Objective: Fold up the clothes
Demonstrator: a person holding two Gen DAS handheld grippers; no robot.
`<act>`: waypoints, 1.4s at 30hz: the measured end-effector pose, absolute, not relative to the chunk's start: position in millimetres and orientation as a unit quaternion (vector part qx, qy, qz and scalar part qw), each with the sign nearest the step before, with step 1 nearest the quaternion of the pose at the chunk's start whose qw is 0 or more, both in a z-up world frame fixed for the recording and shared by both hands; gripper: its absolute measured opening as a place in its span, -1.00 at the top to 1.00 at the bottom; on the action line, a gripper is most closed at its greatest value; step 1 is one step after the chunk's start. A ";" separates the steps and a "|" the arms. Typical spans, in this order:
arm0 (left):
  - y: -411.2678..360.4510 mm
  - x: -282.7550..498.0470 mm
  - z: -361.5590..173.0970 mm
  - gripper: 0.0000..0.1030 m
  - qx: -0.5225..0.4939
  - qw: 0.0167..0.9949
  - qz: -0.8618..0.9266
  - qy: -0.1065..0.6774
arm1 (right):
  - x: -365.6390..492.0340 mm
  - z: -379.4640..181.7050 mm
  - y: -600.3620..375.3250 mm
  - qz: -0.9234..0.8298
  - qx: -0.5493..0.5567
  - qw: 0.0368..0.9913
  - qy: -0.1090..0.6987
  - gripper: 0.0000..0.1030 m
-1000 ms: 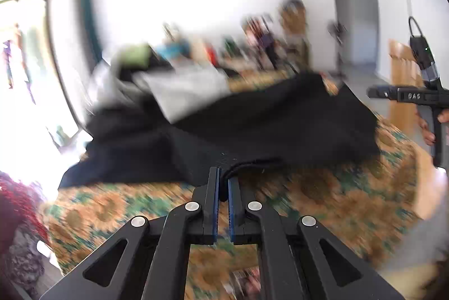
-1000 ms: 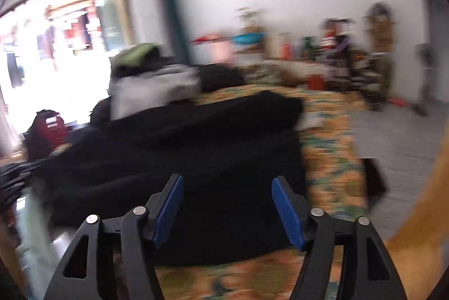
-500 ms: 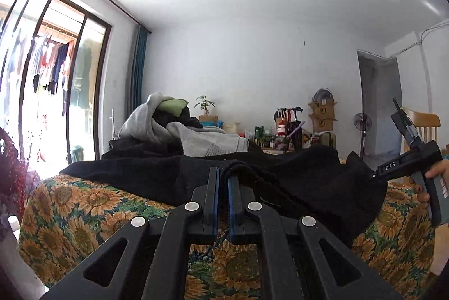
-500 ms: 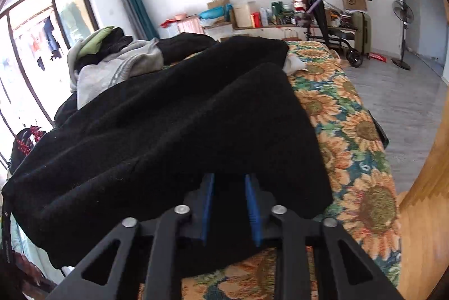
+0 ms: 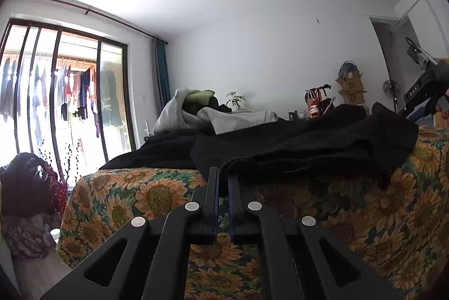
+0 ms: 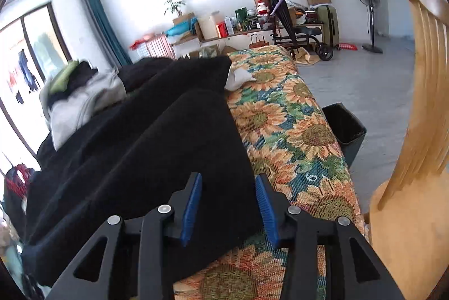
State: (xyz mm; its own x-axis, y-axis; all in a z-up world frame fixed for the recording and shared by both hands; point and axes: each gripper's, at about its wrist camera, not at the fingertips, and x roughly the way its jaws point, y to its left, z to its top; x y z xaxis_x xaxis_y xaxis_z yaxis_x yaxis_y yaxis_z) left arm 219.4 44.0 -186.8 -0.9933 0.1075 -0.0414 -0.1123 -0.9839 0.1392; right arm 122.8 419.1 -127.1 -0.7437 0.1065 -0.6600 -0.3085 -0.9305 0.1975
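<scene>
Black garment (image 5: 308,142): a dark, fleecy piece spread across the middle of both views, lying on the sunflower-patterned cover (image 6: 283,120); its near edge is doubled over in a thick fold.
Left gripper (image 5: 221,182): low centre of the left wrist view, jaws clenched on the garment's near hem, a bunch of black cloth caught between them.
Right gripper (image 6: 228,201): bottom centre of the right wrist view, jaws released and spread apart, the blue pads either side of the garment's corner; whether the pads touch the cloth cannot be told.
Right gripper seen from the left: at the far right edge of the left wrist view, by the garment's far end.
Clothes pile (image 6: 81,95): grey, green and black pieces heaped in the left of the right wrist view, behind the garment.
Wooden chair (image 6: 415,109): right edge of the right wrist view, beside the covered surface.
Black bin (image 6: 345,128): on the floor between cover and chair.
</scene>
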 end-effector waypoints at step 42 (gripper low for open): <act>7.9 113.2 -137.5 -0.13 -0.099 0.037 0.987 -0.119 | 212.1 -148.7 279.3 0.941 -0.328 0.087 0.025 0.06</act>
State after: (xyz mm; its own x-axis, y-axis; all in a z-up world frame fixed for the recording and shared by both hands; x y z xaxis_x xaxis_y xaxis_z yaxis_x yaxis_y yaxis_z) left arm 113.2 7.9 -137.5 -0.9777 0.0964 -0.1867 -0.0493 -0.9689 -0.2424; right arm 212.1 279.3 -148.7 -0.7703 0.1467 -0.6205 -0.1794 -0.9837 -0.0098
